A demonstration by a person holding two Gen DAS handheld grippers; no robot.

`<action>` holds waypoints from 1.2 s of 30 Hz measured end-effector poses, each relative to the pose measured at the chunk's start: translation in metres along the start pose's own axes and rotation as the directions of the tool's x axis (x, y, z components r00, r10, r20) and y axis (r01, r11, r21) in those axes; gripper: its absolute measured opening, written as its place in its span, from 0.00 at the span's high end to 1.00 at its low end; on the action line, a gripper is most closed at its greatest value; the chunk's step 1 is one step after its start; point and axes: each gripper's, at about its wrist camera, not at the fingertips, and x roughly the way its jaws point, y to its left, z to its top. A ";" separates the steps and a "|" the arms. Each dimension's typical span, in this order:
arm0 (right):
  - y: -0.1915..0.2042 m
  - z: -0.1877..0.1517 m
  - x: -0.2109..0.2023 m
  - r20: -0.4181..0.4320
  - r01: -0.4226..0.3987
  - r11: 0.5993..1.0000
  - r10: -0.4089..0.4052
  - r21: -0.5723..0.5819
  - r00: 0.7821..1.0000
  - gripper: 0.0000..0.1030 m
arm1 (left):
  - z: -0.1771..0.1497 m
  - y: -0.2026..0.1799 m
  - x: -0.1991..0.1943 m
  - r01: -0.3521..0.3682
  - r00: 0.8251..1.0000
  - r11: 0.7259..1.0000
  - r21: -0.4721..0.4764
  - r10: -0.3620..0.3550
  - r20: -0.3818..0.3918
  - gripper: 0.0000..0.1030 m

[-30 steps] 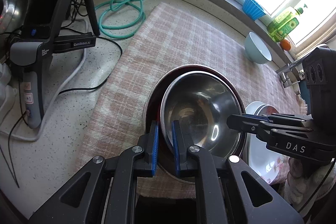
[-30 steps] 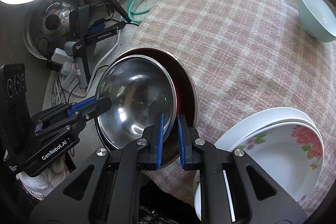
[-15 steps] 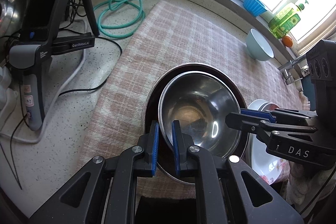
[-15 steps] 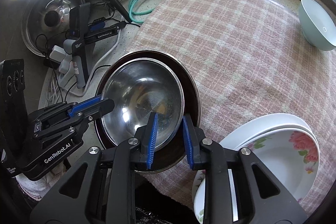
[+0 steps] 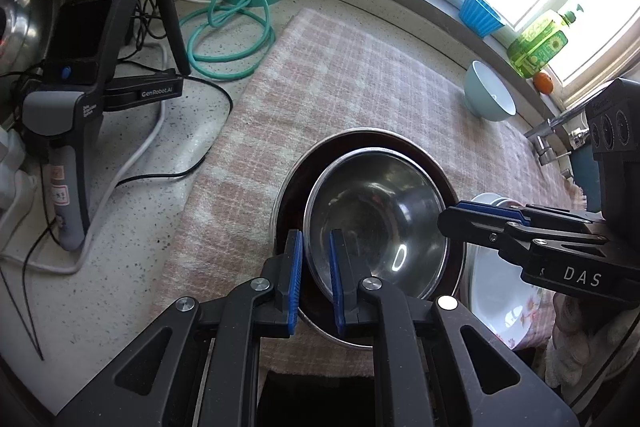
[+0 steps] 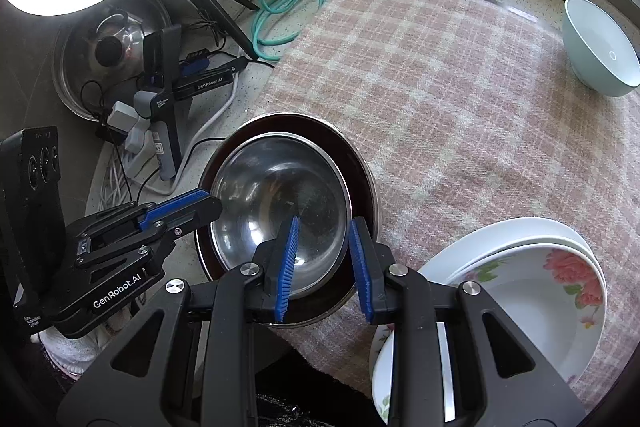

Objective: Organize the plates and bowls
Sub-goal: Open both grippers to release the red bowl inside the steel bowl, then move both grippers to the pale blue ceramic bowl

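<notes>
A steel bowl (image 5: 376, 219) (image 6: 280, 203) sits nested inside a larger dark-lined steel bowl (image 5: 296, 187) (image 6: 360, 167) on the pink checked cloth. My left gripper (image 5: 314, 279) straddles the inner bowl's near-left rim, its jaws slightly apart. My right gripper (image 6: 322, 263) is open around the inner bowl's near-right rim, not pinching it. White floral plates (image 6: 532, 291) (image 5: 496, 291) are stacked at the right. A pale blue bowl (image 5: 488, 95) (image 6: 600, 47) stands far right on the cloth.
A spare gripper on a tripod (image 5: 92, 87), cables and a teal hose (image 5: 228, 23) lie left on the counter. A blue cup (image 5: 478, 13), a green soap bottle (image 5: 540, 43) and an orange fruit (image 5: 543, 83) line the windowsill. A faucet (image 5: 552, 131) is at the right.
The steel bowl has been set down into the larger bowl. My right gripper has opened off its rim, and my left gripper's jaws have widened a little.
</notes>
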 end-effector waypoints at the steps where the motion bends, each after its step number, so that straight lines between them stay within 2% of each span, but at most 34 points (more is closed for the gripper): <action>1: -0.001 0.000 -0.004 0.011 -0.005 1.000 0.005 0.001 1.000 0.73 | 0.001 -0.001 -0.003 0.005 1.000 1.000 0.003 -0.005 0.008 0.89; 5: -0.007 0.003 -0.025 0.060 -0.023 1.000 0.023 0.013 0.998 0.73 | 0.009 -0.008 -0.018 0.013 0.999 1.000 0.016 -0.014 0.051 0.89; 9: -0.020 0.005 -0.051 0.116 -0.021 0.999 0.017 0.032 0.993 0.61 | 0.024 -0.018 -0.030 0.034 0.996 0.999 0.039 -0.037 0.086 0.89; 14: -0.048 0.009 -0.086 0.182 -0.016 0.997 0.002 0.076 0.983 0.59 | 0.043 -0.037 -0.031 0.081 0.991 0.995 0.061 -0.087 0.100 0.89; 15: -0.055 0.010 -0.094 0.197 -0.008 0.996 -0.009 0.086 0.980 0.55 | 0.048 -0.042 -0.030 0.088 0.990 0.994 0.067 -0.095 0.100 0.89; 16: -0.063 0.011 -0.101 0.210 0.000 0.995 -0.020 0.095 0.977 0.53 | 0.052 -0.047 -0.029 0.096 0.990 0.993 0.072 -0.103 0.101 0.89; 20: -0.100 0.011 -0.128 0.255 0.035 0.988 -0.072 0.149 0.964 0.52 | 0.071 -0.069 -0.020 0.168 0.980 0.983 0.078 -0.175 0.091 0.89; 27: -0.175 0.015 -0.165 0.316 0.084 0.960 -0.170 0.269 0.933 0.52 | 0.106 -0.124 0.001 0.200 0.975 0.970 0.138 -0.211 0.075 0.88; 30: -0.207 0.022 -0.170 0.320 0.079 0.946 -0.185 0.315 0.929 0.52 | 0.121 -0.149 0.014 0.224 0.970 0.961 0.164 -0.235 0.057 0.88; 31: -0.217 0.025 -0.169 0.316 0.079 0.941 -0.188 0.328 0.930 0.52 | 0.128 -0.157 0.019 0.248 0.965 0.955 0.163 -0.258 0.043 0.86; 32: -0.227 0.028 -0.168 0.314 0.076 0.936 -0.190 0.343 0.930 0.52 | 0.133 -0.165 0.026 0.261 0.963 0.952 0.160 -0.269 0.030 0.75; 33: -0.237 0.030 -0.166 0.311 0.067 0.931 -0.187 0.358 0.932 0.52 | 0.139 -0.171 0.033 0.261 0.963 0.953 0.156 -0.268 0.026 0.71; 36: -0.261 0.038 -0.156 0.300 0.033 0.916 -0.165 0.400 0.940 0.52 | 0.153 -0.193 0.057 0.251 0.967 0.955 0.159 -0.255 0.005 0.71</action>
